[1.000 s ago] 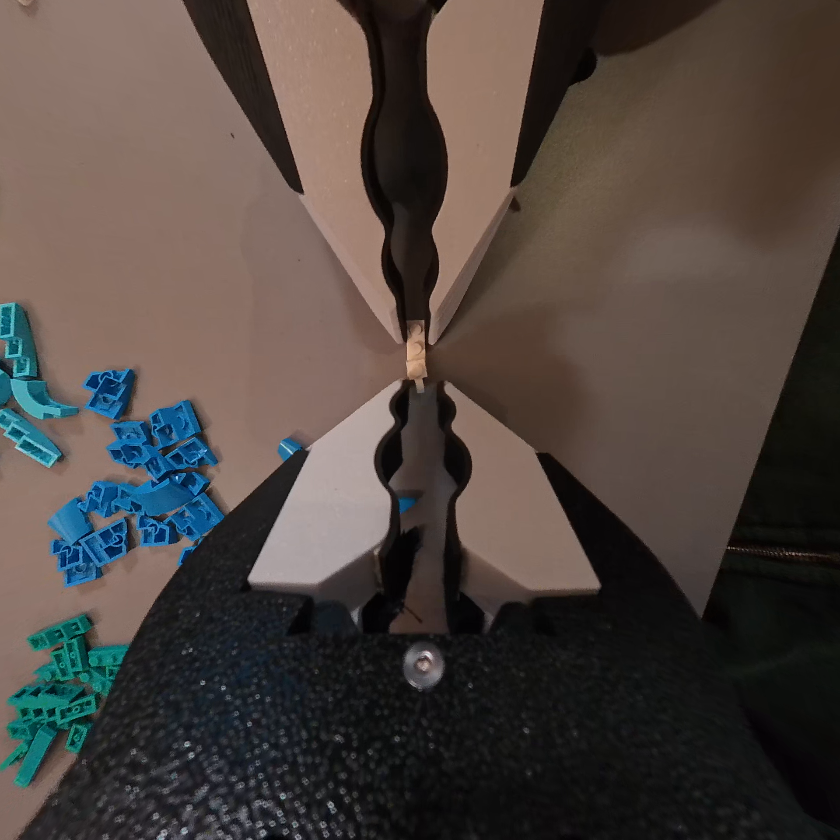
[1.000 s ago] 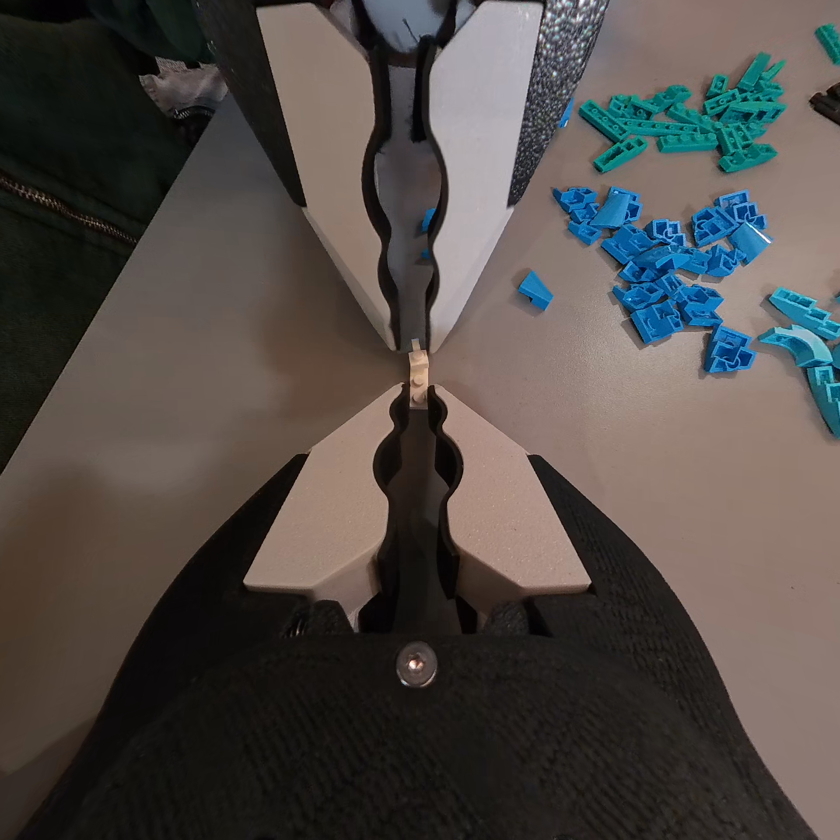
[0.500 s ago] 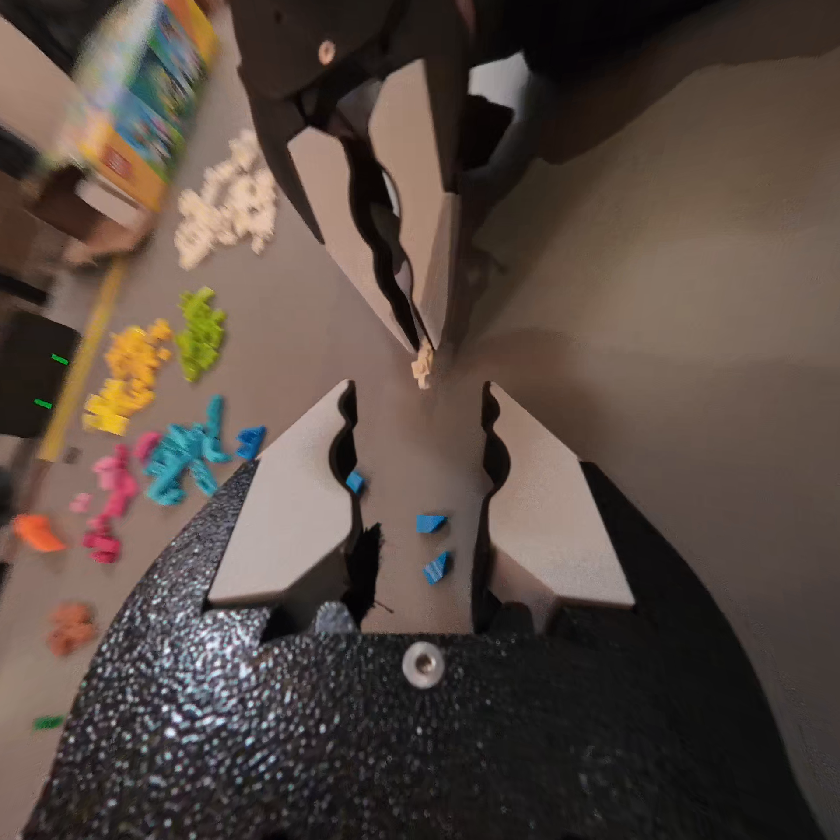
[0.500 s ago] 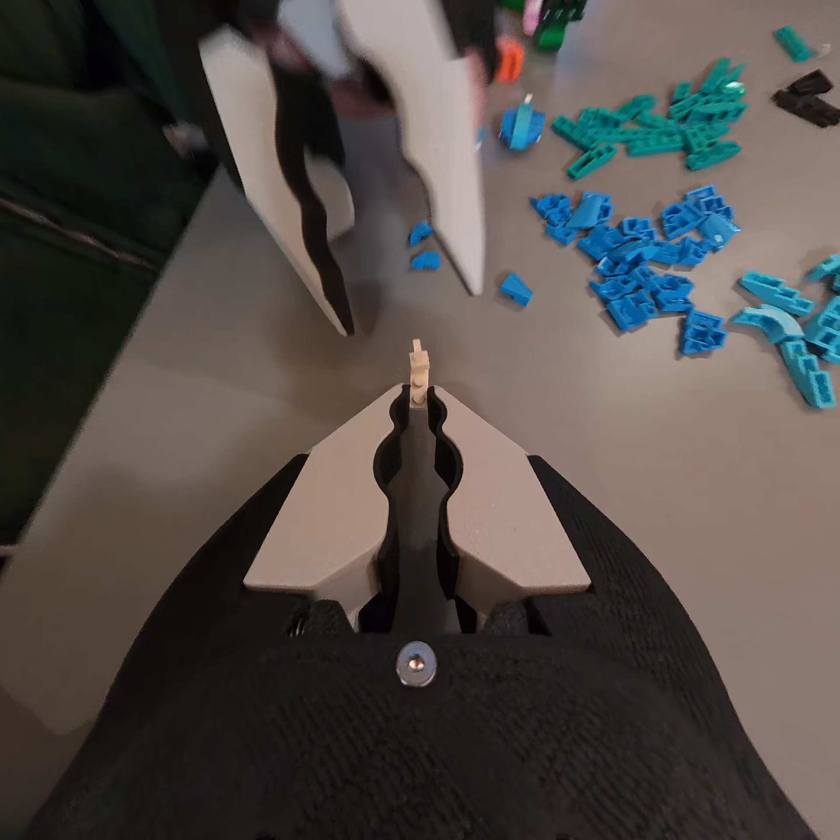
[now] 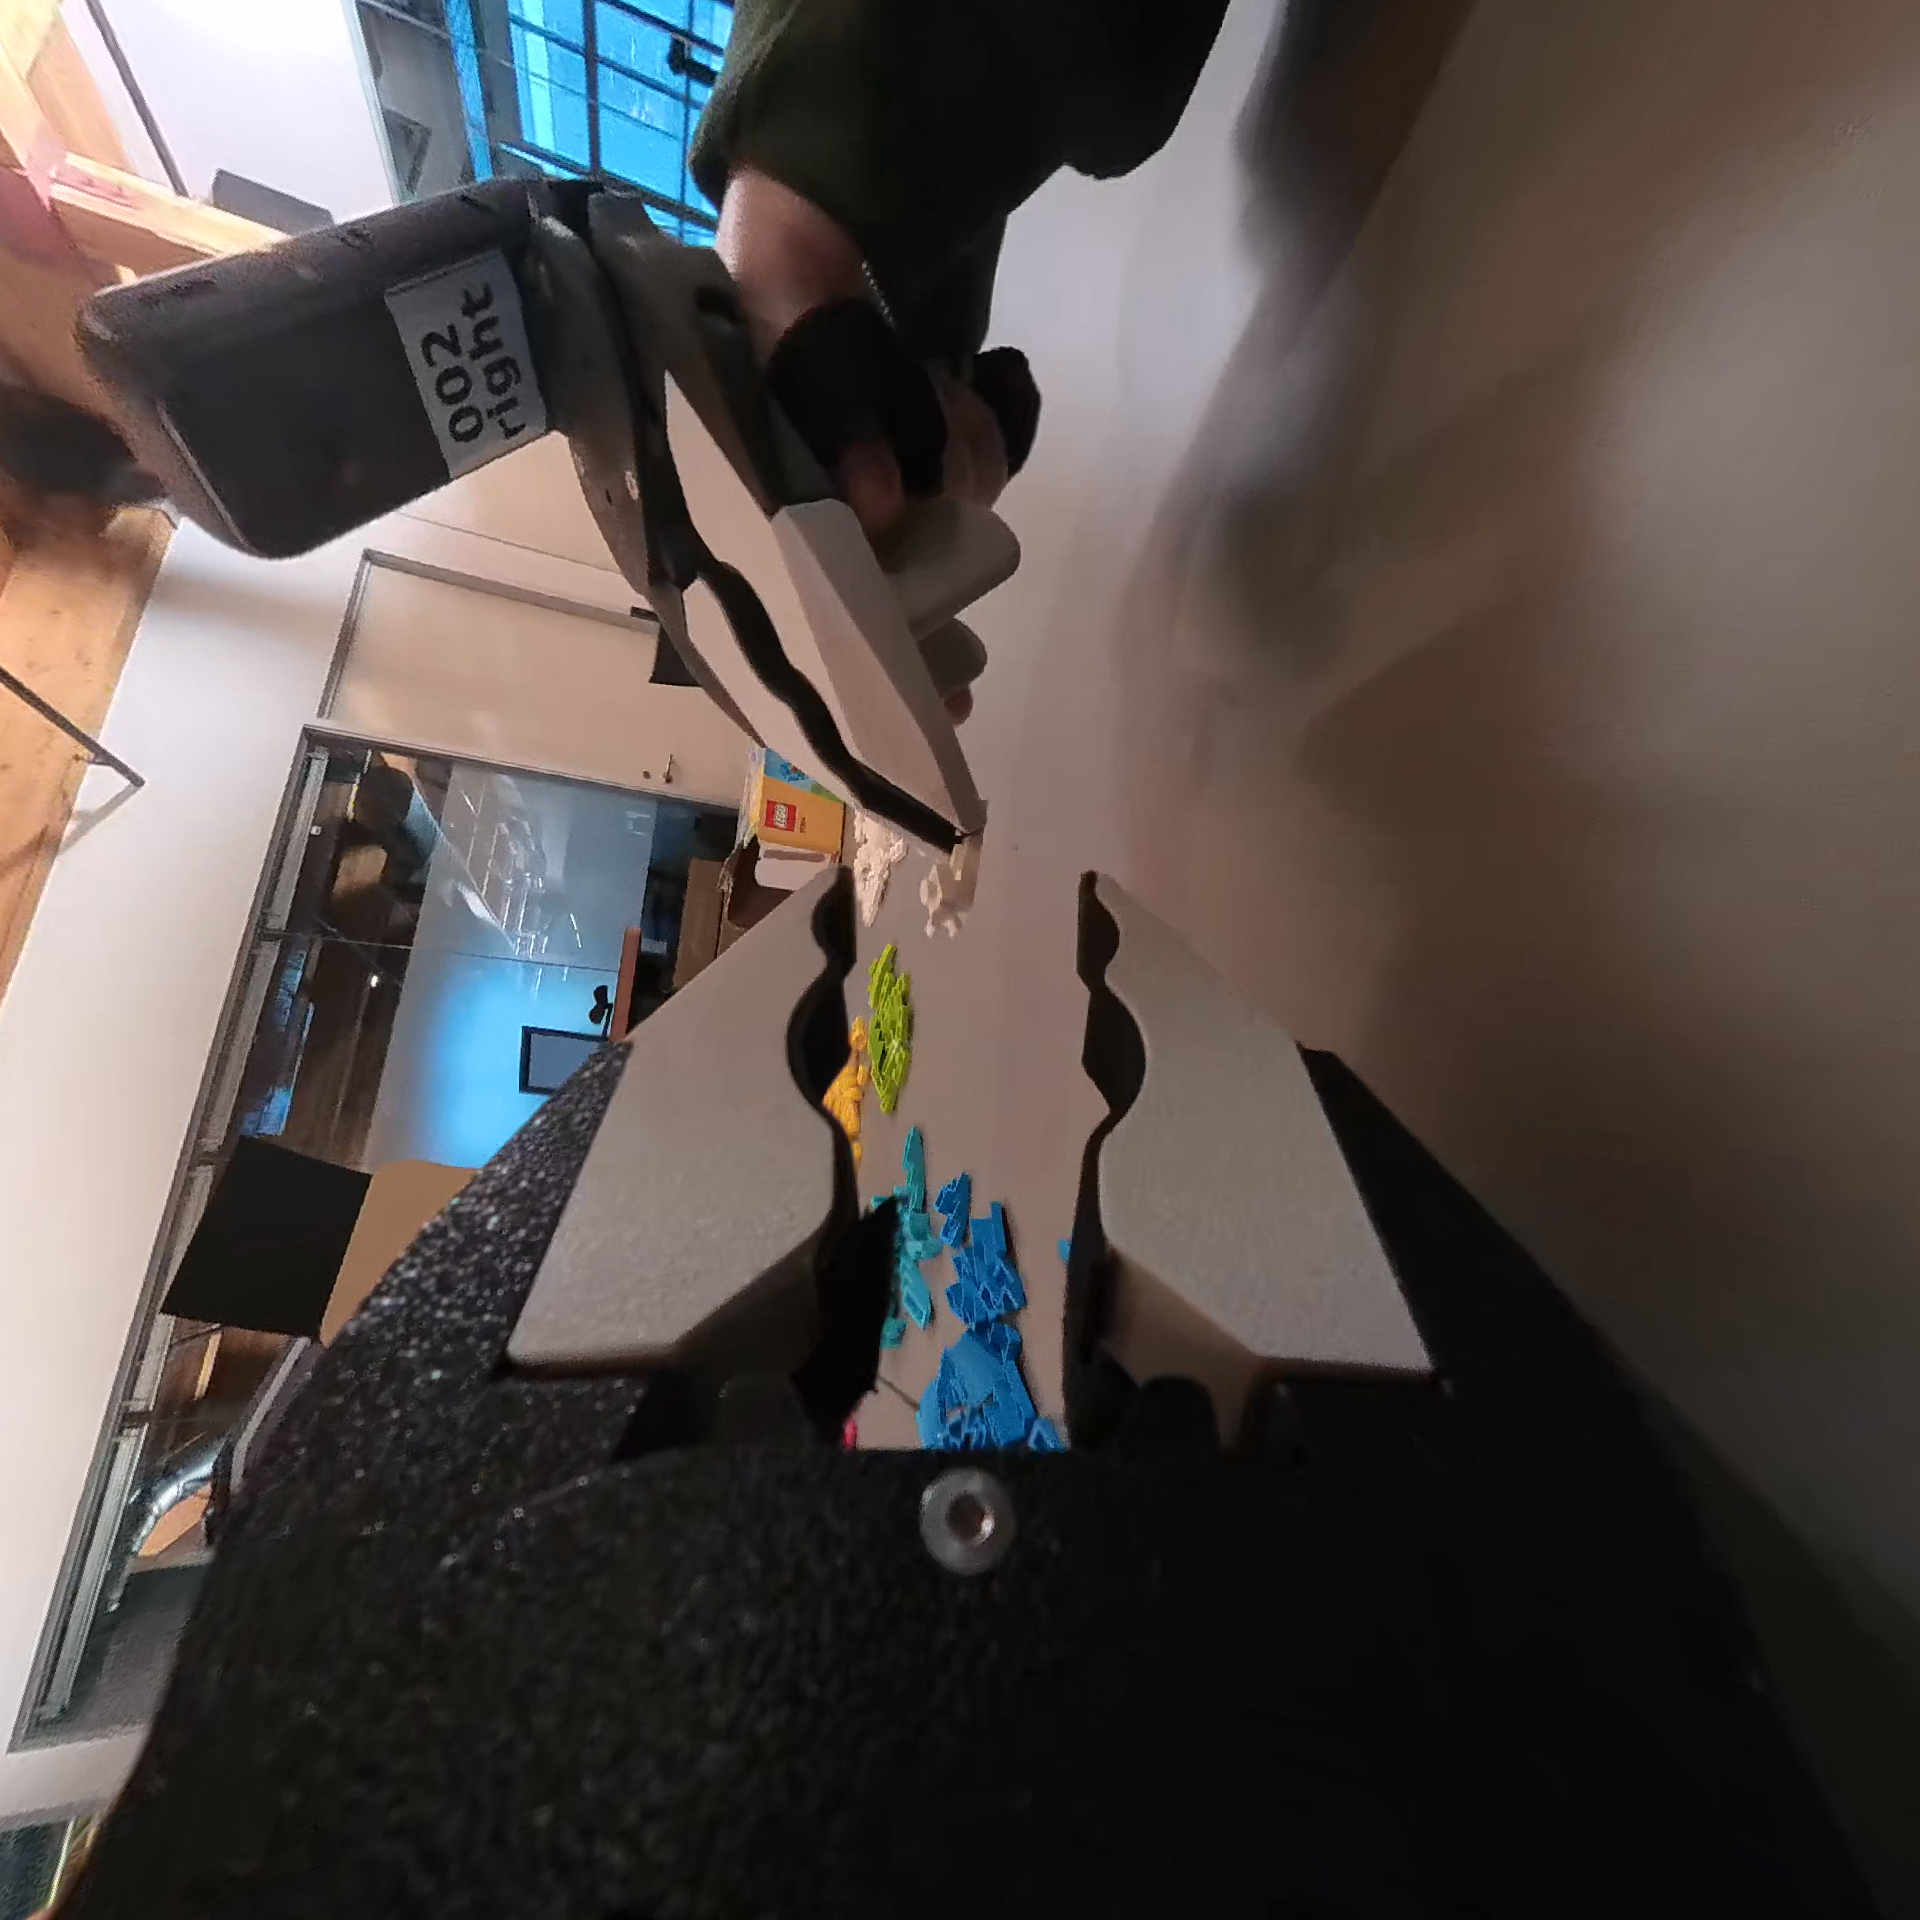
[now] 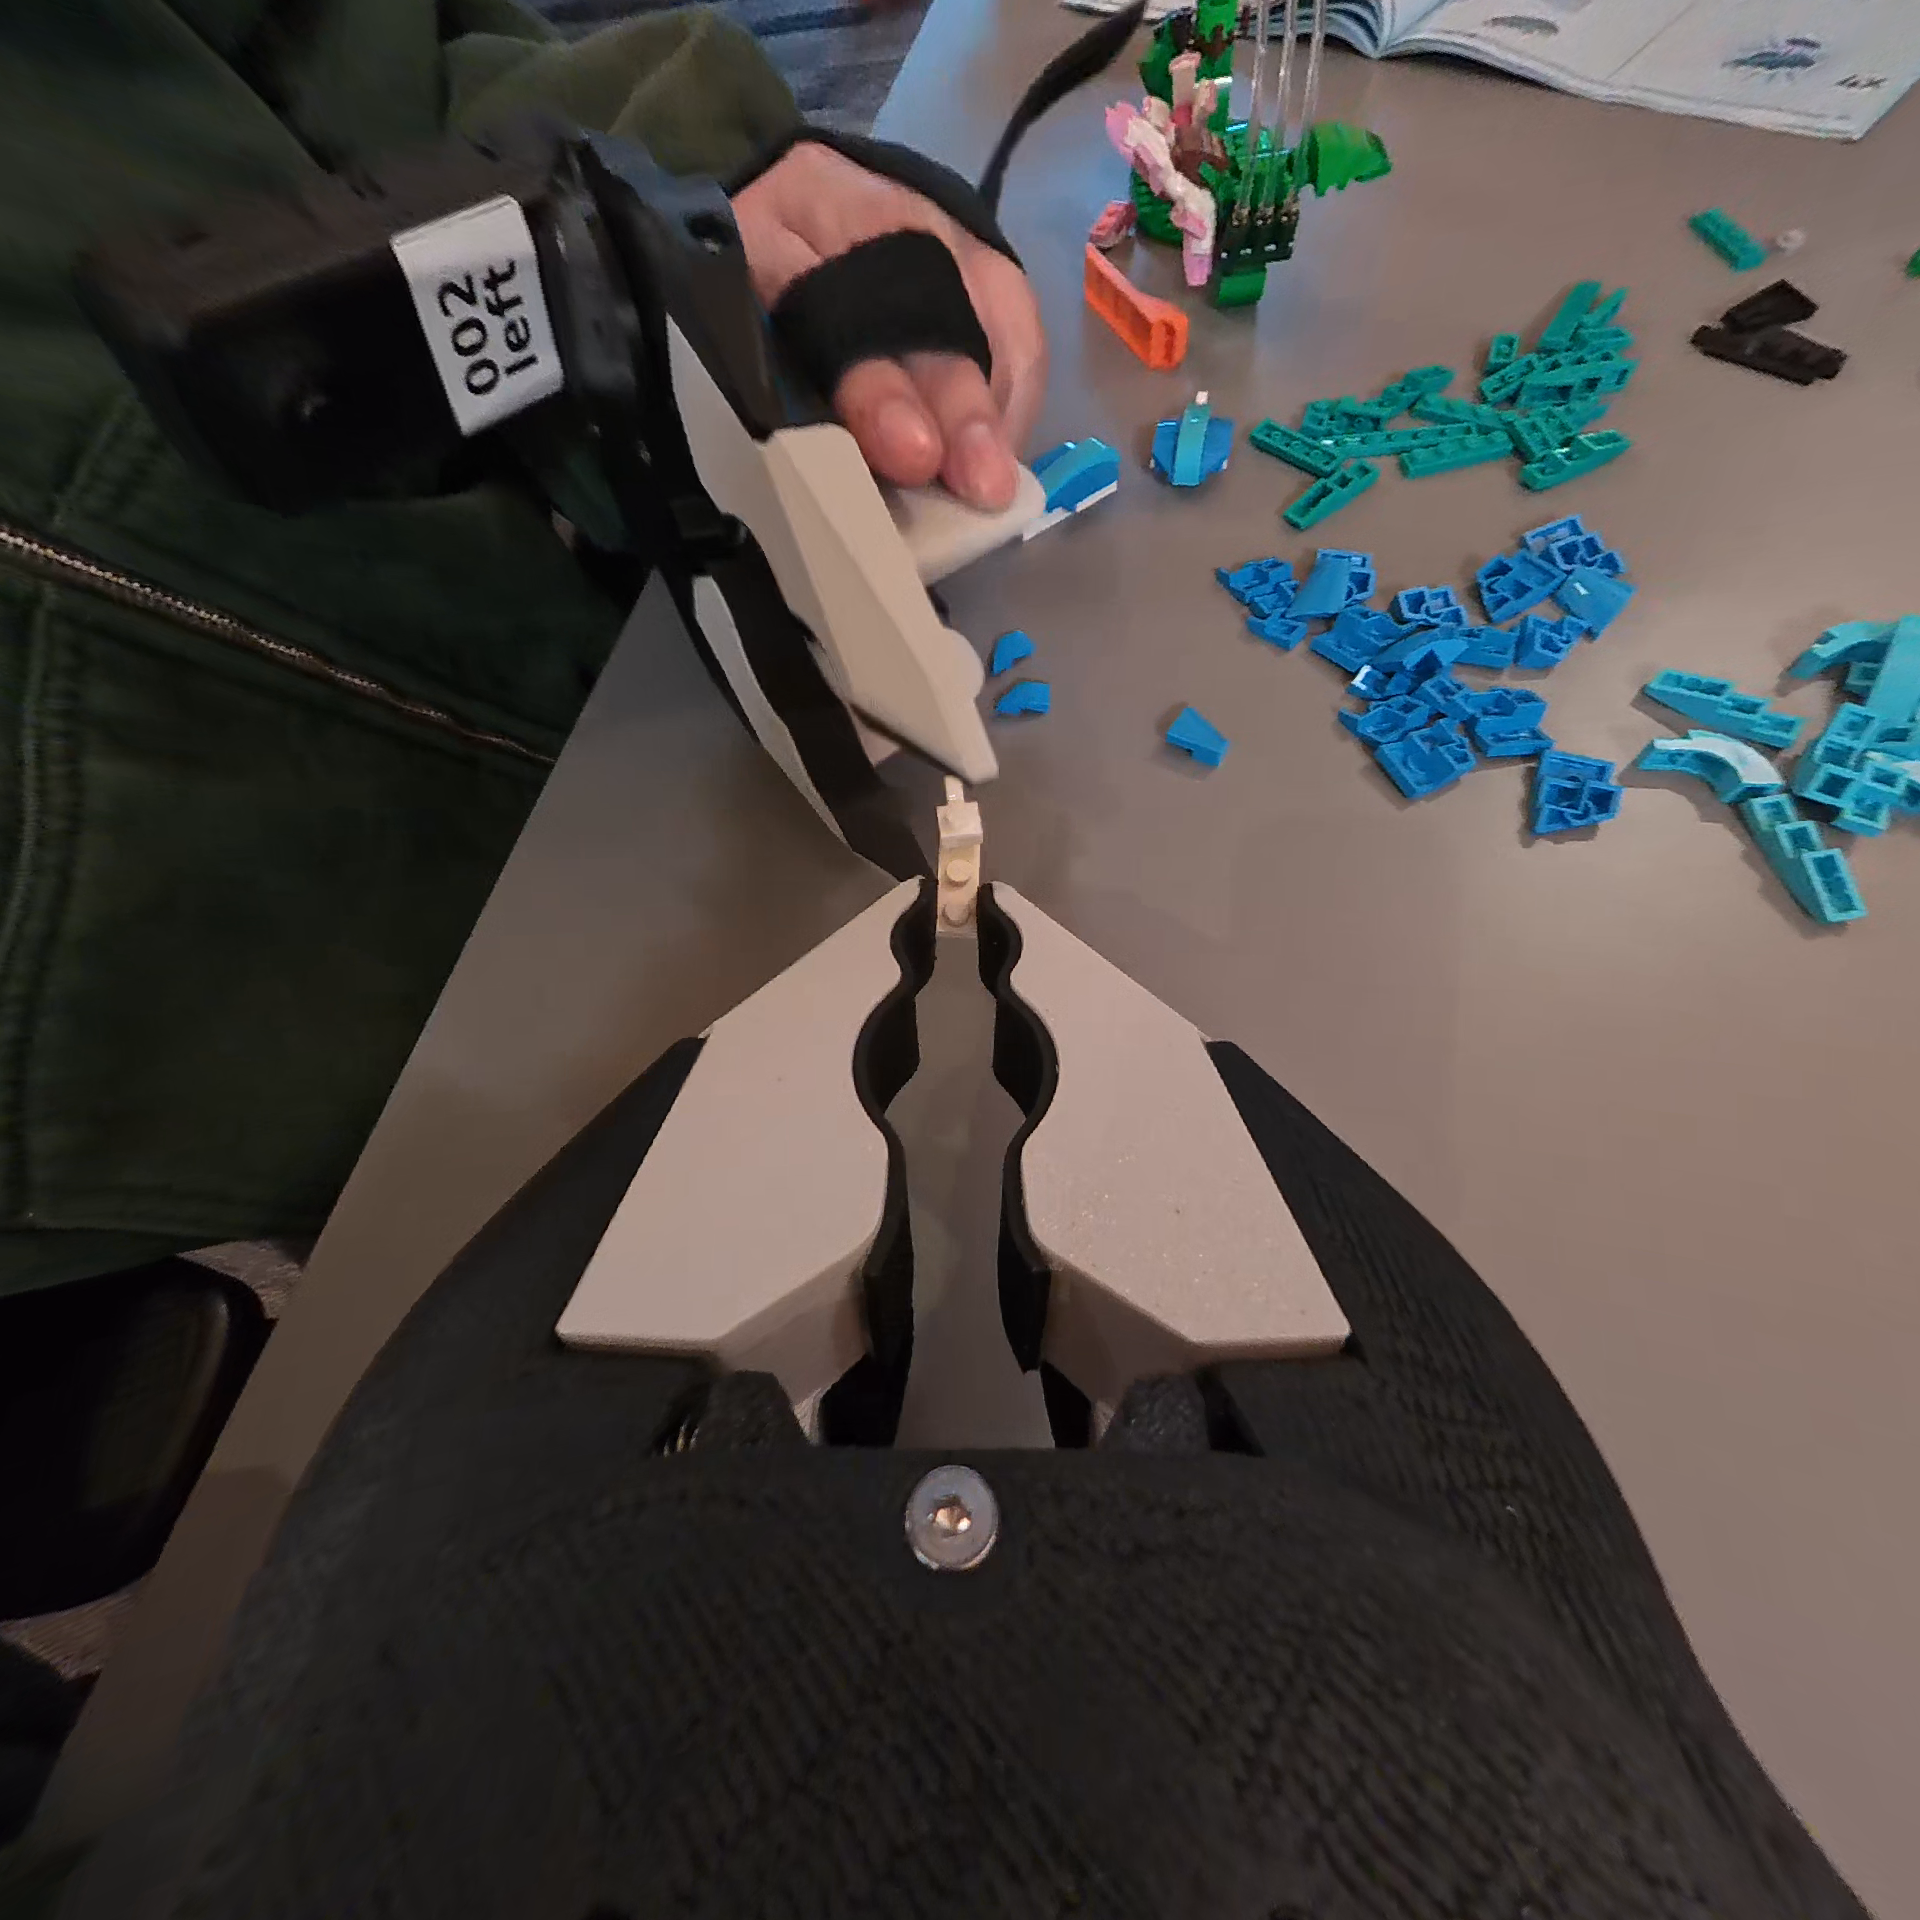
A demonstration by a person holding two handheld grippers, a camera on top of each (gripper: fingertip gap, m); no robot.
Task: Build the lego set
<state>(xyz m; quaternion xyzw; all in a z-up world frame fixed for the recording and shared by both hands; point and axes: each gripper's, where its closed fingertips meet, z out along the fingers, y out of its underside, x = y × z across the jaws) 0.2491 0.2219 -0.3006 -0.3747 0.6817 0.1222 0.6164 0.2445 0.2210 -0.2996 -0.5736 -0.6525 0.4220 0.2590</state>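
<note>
My right gripper (image 6: 956, 891) is shut on a small white lego assembly (image 6: 958, 860) that sticks out past its tips, a thin peg at its far end, held above the grey table (image 6: 1351, 1039). My left gripper (image 5: 966, 883) is open and empty, rolled onto its side. Its fingers (image 6: 904, 665) reach in from the upper left in the right wrist view, their tips either side of the assembly's far end, not closed on it. In the left wrist view the right gripper (image 5: 961, 826) comes in from above with the white assembly (image 5: 963, 857) at its tip.
Blue (image 6: 1455, 665), teal-green (image 6: 1455, 426) and light teal (image 6: 1818, 748) brick piles lie to the right. Two small blue builds (image 6: 1190, 447), an orange piece (image 6: 1132, 307), a green-pink model (image 6: 1216, 177), black pieces (image 6: 1766, 332) and a booklet (image 6: 1558, 52) lie farther back. The table edge (image 6: 520, 883) runs along the left.
My left gripper has opened, let go of the white assembly, drawn back a little and rolled sideways. My right gripper still holds the assembly.
</note>
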